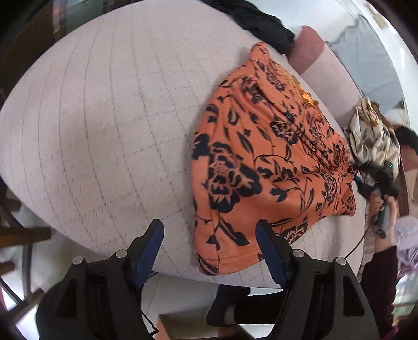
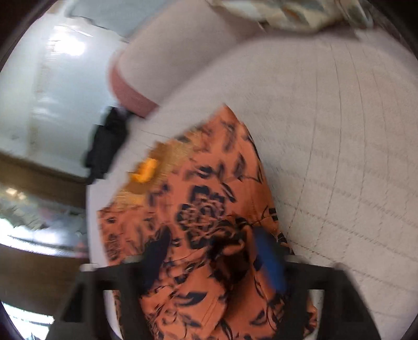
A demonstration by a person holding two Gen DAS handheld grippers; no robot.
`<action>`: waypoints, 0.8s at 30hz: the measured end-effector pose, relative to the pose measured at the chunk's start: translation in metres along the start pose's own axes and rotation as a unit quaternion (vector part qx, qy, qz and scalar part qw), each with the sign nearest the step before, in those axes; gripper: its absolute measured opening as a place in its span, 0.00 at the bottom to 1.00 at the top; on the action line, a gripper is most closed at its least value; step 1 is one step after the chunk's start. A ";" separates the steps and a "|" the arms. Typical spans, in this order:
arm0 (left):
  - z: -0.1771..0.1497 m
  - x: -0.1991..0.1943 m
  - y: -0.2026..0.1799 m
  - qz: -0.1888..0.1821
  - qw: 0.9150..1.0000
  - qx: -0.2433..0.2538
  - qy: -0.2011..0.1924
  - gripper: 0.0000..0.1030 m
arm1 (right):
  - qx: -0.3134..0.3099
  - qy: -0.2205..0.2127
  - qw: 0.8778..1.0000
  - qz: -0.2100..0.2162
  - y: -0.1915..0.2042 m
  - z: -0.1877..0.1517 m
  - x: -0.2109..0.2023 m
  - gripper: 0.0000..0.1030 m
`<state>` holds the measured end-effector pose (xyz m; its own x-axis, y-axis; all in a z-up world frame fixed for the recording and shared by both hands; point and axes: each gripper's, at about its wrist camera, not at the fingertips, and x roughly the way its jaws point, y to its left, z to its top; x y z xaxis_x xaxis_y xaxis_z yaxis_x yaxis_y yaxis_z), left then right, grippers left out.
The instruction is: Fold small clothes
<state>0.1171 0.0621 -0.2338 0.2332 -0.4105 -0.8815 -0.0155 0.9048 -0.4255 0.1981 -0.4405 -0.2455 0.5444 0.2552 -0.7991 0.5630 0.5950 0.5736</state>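
Note:
An orange garment with a black flower print lies folded on the quilted pale cover. My left gripper hangs open over the garment's near corner. Its blue pads stand wide apart and press on nothing. At the garment's far right corner a hand holds my right gripper. In the blurred right wrist view the same garment bunches loosely between the fingers of the right gripper. Those fingers stand apart, and no pad clearly presses the cloth. A yellow lace trim shows at the garment's edge.
A black garment lies at the cover's far edge beside a pink bolster. A cream cloth with brown leaves sits at the right. The cover's near edge drops off by my left gripper; a foot in a black sock stands below it.

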 end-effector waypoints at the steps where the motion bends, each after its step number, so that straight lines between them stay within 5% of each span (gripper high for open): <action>1: -0.001 0.000 0.004 -0.003 1.000 -0.005 0.000 0.71 | 0.006 0.009 1.000 -0.013 -0.001 0.000 0.012 0.27; 3: -0.004 0.004 0.006 -0.004 1.000 -0.008 0.003 0.71 | 0.000 0.000 0.999 -0.034 -0.003 -0.005 0.020 0.19; 10: -0.019 0.021 -0.005 -0.019 1.000 0.014 0.012 0.69 | -0.013 -0.062 0.998 -0.013 -0.024 -0.040 -0.037 0.17; 11: -0.021 0.025 -0.008 -0.024 0.999 0.018 0.015 0.64 | -0.012 -0.066 0.998 -0.003 -0.030 -0.046 -0.047 0.17; 12: -0.023 0.029 -0.011 -0.027 0.999 0.022 0.020 0.49 | -0.010 -0.068 0.998 0.002 -0.037 -0.049 -0.054 0.17; 15: -0.027 0.032 -0.019 -0.005 0.999 0.041 0.014 0.31 | 0.002 -0.066 0.998 0.014 -0.054 -0.058 -0.069 0.17; 16: -0.026 0.032 -0.019 -0.007 0.999 0.043 0.015 0.13 | 0.005 -0.064 0.998 0.019 -0.059 -0.060 -0.073 0.17; 19: -0.020 0.029 -0.010 -0.032 0.999 0.019 0.019 0.08 | 0.007 -0.063 0.998 0.031 -0.067 -0.066 -0.079 0.17; 24: 0.018 -0.006 -0.030 -0.070 0.996 0.058 -0.007 0.07 | 0.001 -0.071 0.996 0.061 -0.062 -0.059 -0.095 0.17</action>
<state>0.1338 0.0396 -0.2124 0.2388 -0.5324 -0.8121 0.1306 0.8463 -0.5164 0.0747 -0.4570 -0.2155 0.6917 0.2152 -0.6894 0.4878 0.5647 0.6657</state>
